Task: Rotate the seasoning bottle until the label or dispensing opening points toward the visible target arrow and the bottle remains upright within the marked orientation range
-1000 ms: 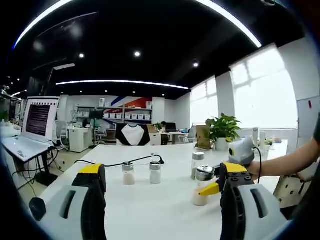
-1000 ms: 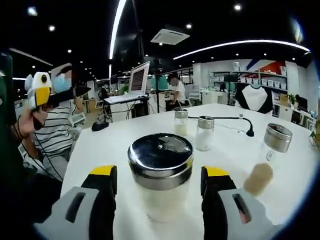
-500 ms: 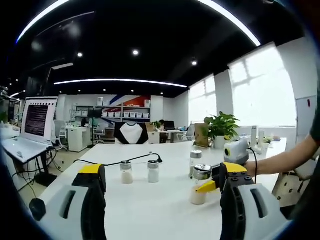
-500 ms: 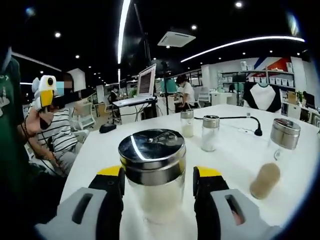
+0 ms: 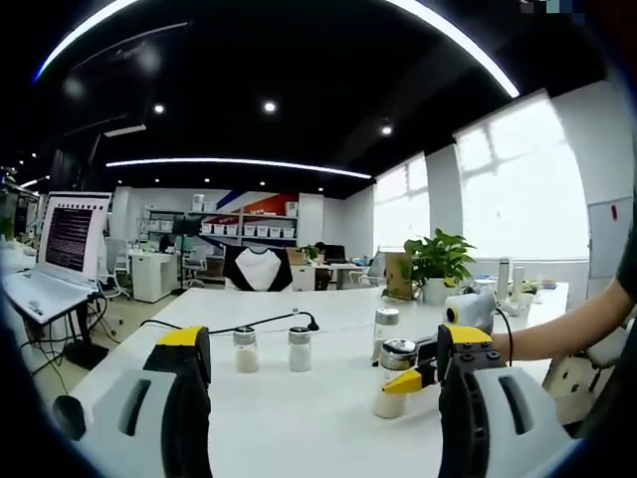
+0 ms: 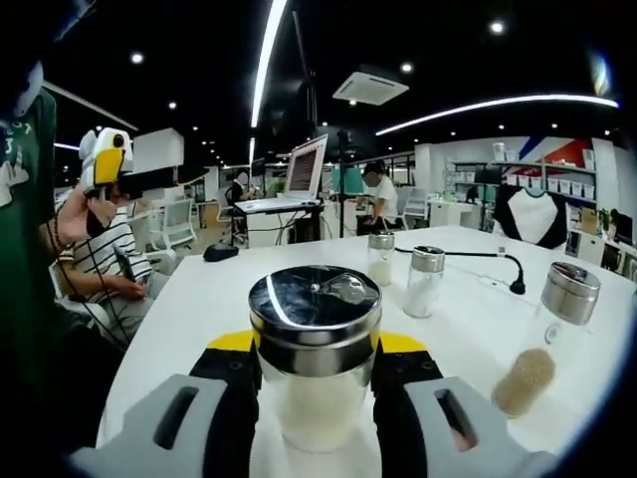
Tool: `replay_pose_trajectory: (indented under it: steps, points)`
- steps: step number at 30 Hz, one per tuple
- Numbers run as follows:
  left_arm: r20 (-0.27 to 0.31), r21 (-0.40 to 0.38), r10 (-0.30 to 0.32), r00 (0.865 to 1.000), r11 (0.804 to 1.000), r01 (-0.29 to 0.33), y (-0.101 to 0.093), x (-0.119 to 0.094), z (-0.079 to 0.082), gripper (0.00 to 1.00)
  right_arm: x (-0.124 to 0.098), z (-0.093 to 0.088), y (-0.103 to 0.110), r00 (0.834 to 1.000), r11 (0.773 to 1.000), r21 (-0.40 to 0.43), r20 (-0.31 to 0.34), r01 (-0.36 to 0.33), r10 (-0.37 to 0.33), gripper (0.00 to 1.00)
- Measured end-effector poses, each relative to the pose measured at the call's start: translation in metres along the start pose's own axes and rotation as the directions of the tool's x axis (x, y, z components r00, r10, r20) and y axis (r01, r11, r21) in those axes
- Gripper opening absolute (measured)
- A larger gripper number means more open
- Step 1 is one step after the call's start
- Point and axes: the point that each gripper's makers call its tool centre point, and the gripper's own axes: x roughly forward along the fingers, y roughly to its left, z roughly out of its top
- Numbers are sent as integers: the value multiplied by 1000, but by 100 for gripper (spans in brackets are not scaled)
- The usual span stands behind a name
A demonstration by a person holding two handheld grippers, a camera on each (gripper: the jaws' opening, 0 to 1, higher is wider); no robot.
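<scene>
The seasoning bottle [image 6: 315,383], clear glass with a shiny metal lid and pale grains inside, stands upright on the white table [image 6: 199,299]. My right gripper [image 6: 315,347] is shut on it, its yellow-tipped jaws pressed against both sides just under the lid. In the left gripper view the same bottle [image 5: 397,352] stands to the right, with the right gripper [image 5: 410,378] around it. My left gripper [image 5: 323,341] hovers open above the table with nothing between its jaws; in the right gripper view the left gripper [image 6: 107,164] is raised at the far left.
Two small shakers [image 6: 380,259] [image 6: 424,281] and a taller bottle [image 6: 542,339] stand beyond the held one. A black cable with a microphone [image 6: 516,287] lies behind them. A laptop [image 6: 304,174] and seated people are at the far side. A potted plant [image 5: 438,261] stands near the window.
My right gripper's jaws have closed from apart onto the bottle's sides. The left gripper view has drifted back slightly, so the bottles look smaller.
</scene>
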Motion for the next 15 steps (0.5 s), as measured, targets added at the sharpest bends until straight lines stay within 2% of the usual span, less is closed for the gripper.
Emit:
replay_pose_trajectory:
  steps: [5, 13, 15]
  points:
    - [-6, 45, -7, 1000, 999, 7, -2, 1, -2, 100, 0, 1, 1, 1000, 1000, -2, -3, 3, -3, 42]
    - [-14, 17, -29, 999, 999, 29, -4, 5, -10, 100, -1, 2, 1, 1000, 1000, -7, 0, 13, -13, 42]
    - [10, -3, -47, 999, 999, 47, -7, 6, -6, 100, 0, 2, 2, 1000, 1000, -10, -3, 17, -17, 42]
